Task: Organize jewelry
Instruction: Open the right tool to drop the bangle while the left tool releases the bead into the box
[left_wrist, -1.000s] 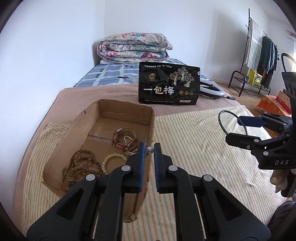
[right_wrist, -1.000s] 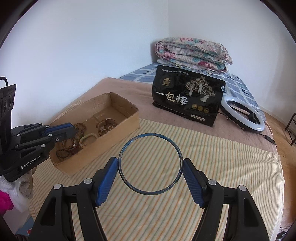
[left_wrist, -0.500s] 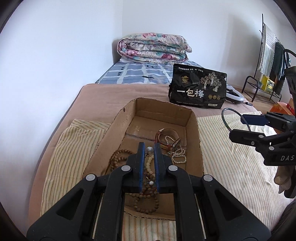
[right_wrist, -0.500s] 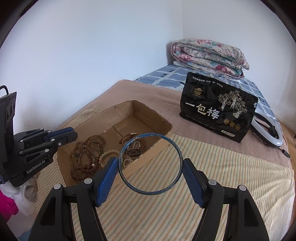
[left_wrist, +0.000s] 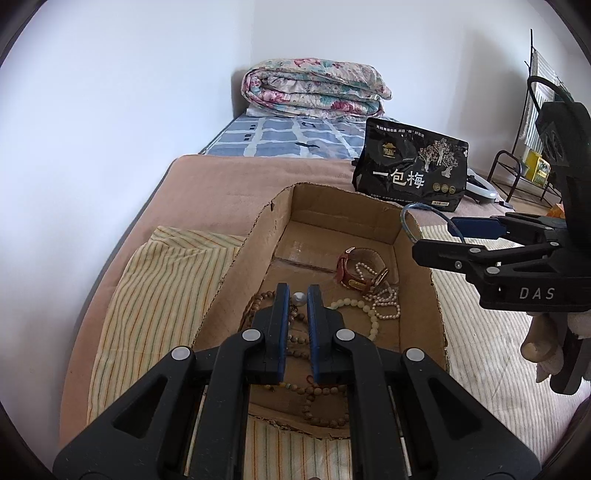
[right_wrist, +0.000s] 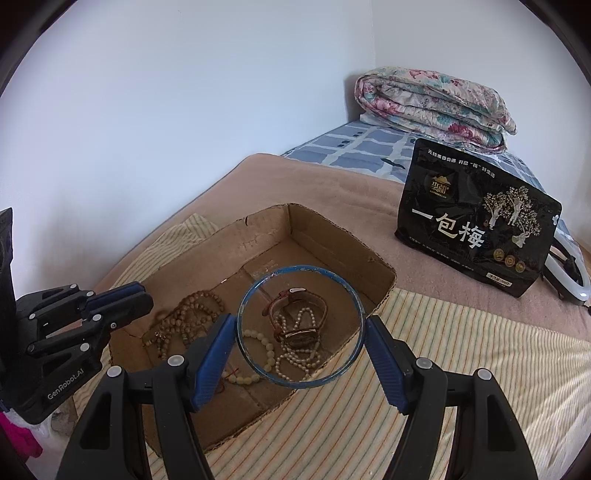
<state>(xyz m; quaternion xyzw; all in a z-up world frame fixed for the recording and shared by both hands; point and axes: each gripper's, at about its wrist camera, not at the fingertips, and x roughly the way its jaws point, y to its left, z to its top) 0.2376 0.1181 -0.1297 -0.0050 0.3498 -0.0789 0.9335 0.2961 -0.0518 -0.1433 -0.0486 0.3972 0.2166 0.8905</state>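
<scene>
Over the cardboard box (left_wrist: 417, 236) on the bed, both claws now stand further in than a second ago. The left claw (left_wrist: 297, 295) is narrow, pinching a small silver bead piece (left_wrist: 298, 298) above the wooden beads (right_wrist: 192, 314). The right claw (right_wrist: 301, 328) holds the blue bangle (right_wrist: 258, 365) across its width, now above the watch (right_wrist: 295, 317) and pearl strand (left_wrist: 384, 306) rather than the striped cloth (right_wrist: 461, 354).
</scene>
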